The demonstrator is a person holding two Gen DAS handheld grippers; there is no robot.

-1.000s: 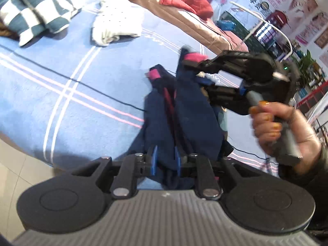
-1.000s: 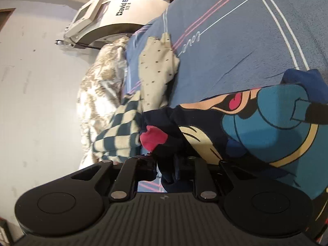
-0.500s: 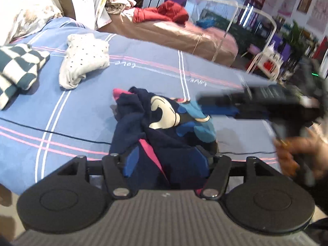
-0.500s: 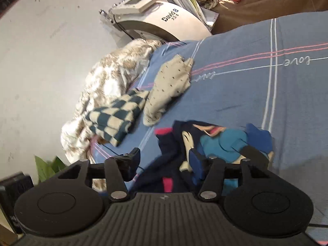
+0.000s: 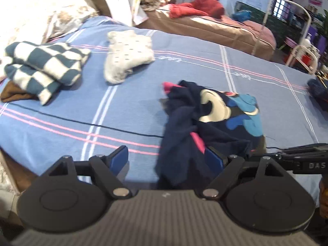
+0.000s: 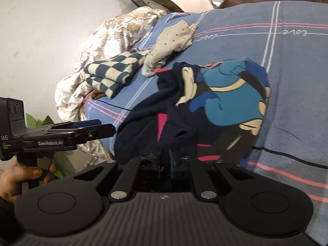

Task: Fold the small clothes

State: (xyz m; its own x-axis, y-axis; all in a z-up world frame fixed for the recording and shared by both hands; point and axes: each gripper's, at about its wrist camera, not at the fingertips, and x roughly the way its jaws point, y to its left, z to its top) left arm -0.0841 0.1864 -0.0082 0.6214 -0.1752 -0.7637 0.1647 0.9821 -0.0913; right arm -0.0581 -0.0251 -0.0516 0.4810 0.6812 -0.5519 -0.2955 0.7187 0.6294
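A navy child's garment with a blue cartoon print and pink trim (image 5: 207, 121) lies crumpled on the blue striped bedsheet (image 5: 82, 110); it also shows in the right wrist view (image 6: 215, 102). My left gripper (image 5: 166, 160) is open at the garment's near edge, cloth hanging between its fingers, not clamped. My right gripper (image 6: 166, 164) is shut on the garment's dark near edge. The left gripper shows from the side in the right wrist view (image 6: 90, 129).
A folded blue-and-white checked garment (image 5: 43, 65) and a folded white dotted one (image 5: 127, 55) lie at the back left. A floral duvet (image 6: 106, 47) is beyond them. A brown bed with red clothes (image 5: 196, 8) stands behind. A dark item (image 5: 317, 92) lies far right.
Both grippers let the garment drop onto the bed. The left gripper opened wide and stays open. The right gripper opened, then came back and shut on the garment's near edge.
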